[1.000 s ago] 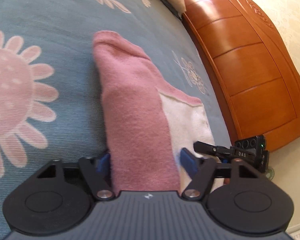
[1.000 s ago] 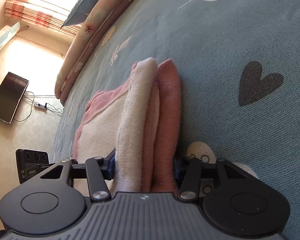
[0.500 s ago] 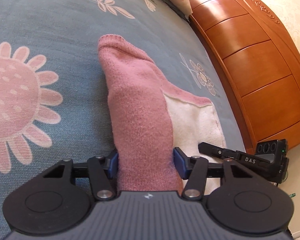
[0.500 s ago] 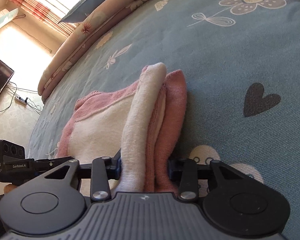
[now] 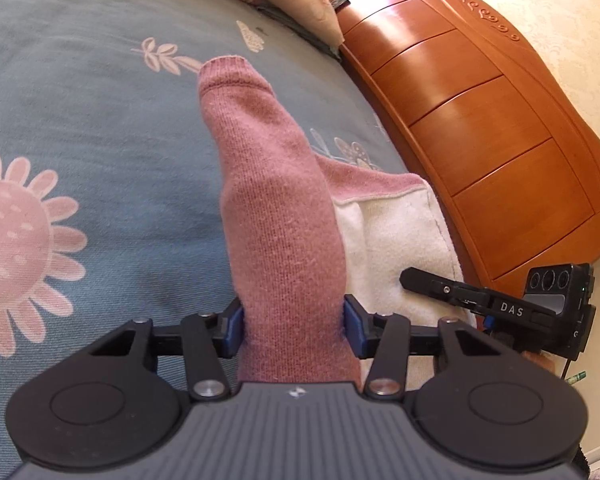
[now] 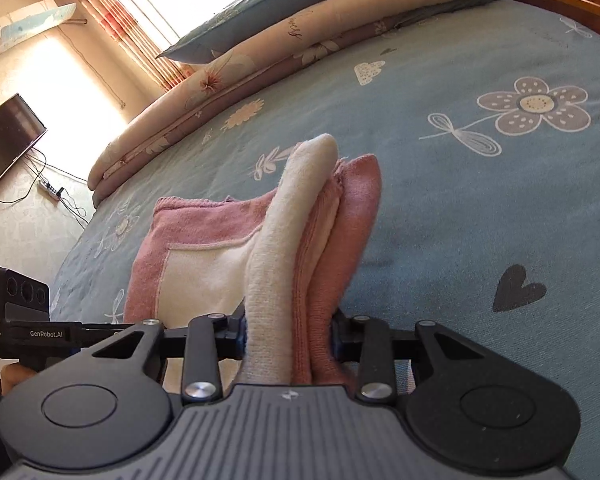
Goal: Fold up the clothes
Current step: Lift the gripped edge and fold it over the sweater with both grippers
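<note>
The pink-and-cream knit garment (image 5: 284, 216) is lying on the bed at the centre of both views, fuzzy in texture, its cream panel bordered in pink. In the left wrist view the left gripper (image 5: 294, 326) is closing its jaws on a thick pink fold, blue pads pressing both sides; the ribbed cuff is pointing toward the upper middle. In the right wrist view the right gripper (image 6: 288, 334) is closing its jaws on a bunched cream and pink fold (image 6: 300, 264), pads touching it. The blue bedsheet (image 5: 80, 120) is showing printed flowers and hearts. An orange wooden footboard (image 5: 480, 120) is curving along the right. Rolled bedding (image 6: 268, 64) is lying at the upper middle.
</note>
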`<state>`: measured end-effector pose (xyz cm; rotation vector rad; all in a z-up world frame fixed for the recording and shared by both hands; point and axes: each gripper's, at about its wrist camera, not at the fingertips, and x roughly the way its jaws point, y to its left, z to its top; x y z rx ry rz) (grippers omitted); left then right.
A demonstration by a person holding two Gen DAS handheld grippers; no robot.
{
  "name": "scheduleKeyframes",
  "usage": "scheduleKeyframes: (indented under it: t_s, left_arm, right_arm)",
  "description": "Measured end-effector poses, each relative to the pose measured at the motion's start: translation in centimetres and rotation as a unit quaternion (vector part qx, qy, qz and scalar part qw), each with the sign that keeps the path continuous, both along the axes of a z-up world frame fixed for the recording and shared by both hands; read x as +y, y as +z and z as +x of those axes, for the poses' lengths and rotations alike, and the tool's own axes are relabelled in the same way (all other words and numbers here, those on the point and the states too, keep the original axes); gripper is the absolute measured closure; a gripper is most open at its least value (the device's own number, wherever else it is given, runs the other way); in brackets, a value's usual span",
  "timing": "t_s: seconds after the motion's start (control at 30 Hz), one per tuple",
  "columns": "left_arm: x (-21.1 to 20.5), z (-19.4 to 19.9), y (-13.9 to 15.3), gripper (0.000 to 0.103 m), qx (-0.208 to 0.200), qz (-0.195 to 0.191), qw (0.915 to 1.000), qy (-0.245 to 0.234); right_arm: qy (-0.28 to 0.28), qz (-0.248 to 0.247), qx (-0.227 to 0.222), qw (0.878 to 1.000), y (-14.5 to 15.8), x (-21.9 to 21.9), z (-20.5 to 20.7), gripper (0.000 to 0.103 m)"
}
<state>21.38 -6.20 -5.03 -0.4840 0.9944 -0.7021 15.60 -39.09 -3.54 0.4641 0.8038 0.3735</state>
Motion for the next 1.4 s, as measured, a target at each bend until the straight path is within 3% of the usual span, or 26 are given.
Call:
scheduleKeyframes:
  t_s: [0.27, 0.63, 1.0, 1.4]
  left_arm:
    - [-4.4, 0.7, 2.1, 0.055, -0.014, -0.014, 0.9993, -0.032]
    - [-15.7, 2.7, 2.1, 0.055, -0.005, -0.027, 0.9946, -0.1]
    - [-25.4, 5.4, 0.3, 0.055, 0.008, -0.03, 0.9892, -0.143]
    - [-27.8, 7.8, -3.3, 0.055, 0.032, -0.007, 0.9894, -0.141]
  right_arm:
    - [-0.028, -0.034, -0.024, 0.999, 3.5, -3.2, -0.8, 0.063]
    - [-0.103, -0.082, -0.027, 0.991, 4.9, -12.4, -1.9, 0.063]
    - [-0.179, -0.098, -0.021, 0.979, 2.9, -20.4, -1.2, 0.063]
    - [-0.197, -0.103, 0.015, 0.975, -1.5, -23.0, 2.2, 0.062]
